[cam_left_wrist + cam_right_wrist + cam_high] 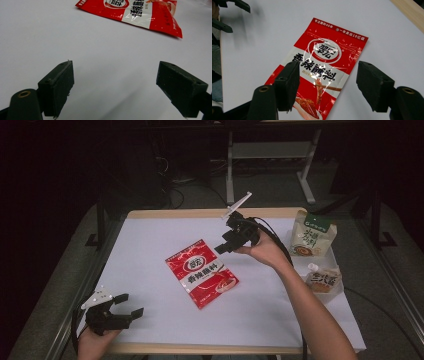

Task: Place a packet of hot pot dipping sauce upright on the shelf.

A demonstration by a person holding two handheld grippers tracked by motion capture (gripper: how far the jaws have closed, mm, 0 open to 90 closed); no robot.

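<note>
The red sauce packet [201, 273] lies flat in the middle of the table [150, 235], with the right gripper [226, 243] hanging above its far end, jaws apart and empty. Biggest risk, I'd say: a packet this flat and glossy gives the jaws no edge, so they could just skid it across the sheet or pinch only a corner (then it flops and slips).

The left gripper [131, 304] rests near the front left corner, jaws also apart, nothing between them.

At the right edge a white tray [337, 295] holds a small spouted pouch [322, 280]; a taller green-and-white pouch [313, 236] stands just behind.
</note>
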